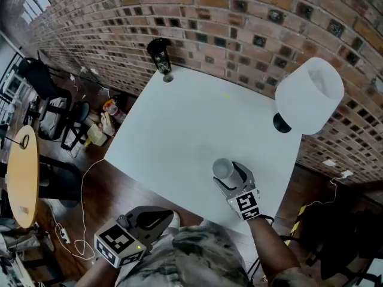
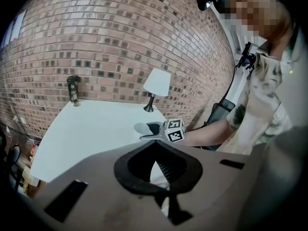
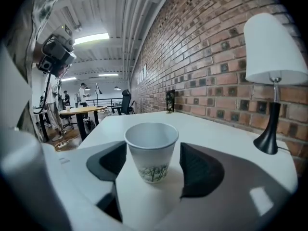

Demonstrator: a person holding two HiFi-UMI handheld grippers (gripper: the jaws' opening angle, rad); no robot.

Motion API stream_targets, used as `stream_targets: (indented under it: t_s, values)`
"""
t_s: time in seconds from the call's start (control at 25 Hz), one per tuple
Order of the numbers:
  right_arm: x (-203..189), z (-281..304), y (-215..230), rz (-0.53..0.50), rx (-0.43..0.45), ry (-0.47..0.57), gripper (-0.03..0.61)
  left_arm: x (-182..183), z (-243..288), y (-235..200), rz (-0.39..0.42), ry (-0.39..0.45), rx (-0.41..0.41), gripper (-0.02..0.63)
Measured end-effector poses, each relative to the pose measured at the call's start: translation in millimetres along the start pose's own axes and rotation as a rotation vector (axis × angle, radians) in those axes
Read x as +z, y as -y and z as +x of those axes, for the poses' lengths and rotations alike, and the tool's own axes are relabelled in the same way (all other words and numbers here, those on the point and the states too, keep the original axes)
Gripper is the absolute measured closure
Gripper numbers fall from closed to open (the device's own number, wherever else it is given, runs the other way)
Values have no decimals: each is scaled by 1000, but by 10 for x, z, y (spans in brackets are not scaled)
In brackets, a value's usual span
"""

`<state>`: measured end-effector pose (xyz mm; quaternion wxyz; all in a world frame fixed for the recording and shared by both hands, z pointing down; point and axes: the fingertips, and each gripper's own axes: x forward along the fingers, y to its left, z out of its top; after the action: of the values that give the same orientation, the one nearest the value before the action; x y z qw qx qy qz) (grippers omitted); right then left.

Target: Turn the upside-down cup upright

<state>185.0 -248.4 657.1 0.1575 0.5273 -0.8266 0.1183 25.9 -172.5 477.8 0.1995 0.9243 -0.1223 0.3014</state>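
Note:
A white paper cup (image 1: 222, 168) with a green tree print stands upright, mouth up, on the white table (image 1: 179, 124) near its front edge. My right gripper (image 1: 227, 175) is open around the cup. In the right gripper view the cup (image 3: 151, 150) sits between the two dark pads (image 3: 201, 170) with a gap on each side. My left gripper (image 1: 161, 218) hangs off the table's front edge, close to the person's body, with nothing in it. Its jaws meet at the tip in the left gripper view (image 2: 155, 143), which also shows the cup (image 2: 142, 128) farther out.
A white-shaded lamp (image 1: 308, 94) on a black base stands at the table's right back corner. A dark tumbler (image 1: 159, 55) stands at the far corner against the brick wall. A round wooden table (image 1: 23, 175), chairs and cables lie on the floor to the left.

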Motion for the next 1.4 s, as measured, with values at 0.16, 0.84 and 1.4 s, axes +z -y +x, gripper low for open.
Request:
stream_targets:
  t_s: [0.16,0.84,1.4]
  values:
    - [-64,-32,12,-22,15,-45,221,-23,90,90,-16,2,3,607]
    - [77,-1480,-1349,61,-15,-183,165,-827,-939,953,7,137,24,607]
    - [50,-4080,-3458,91,-48,-148,165,-2138,-1825,2661,-1,197,-51,607]
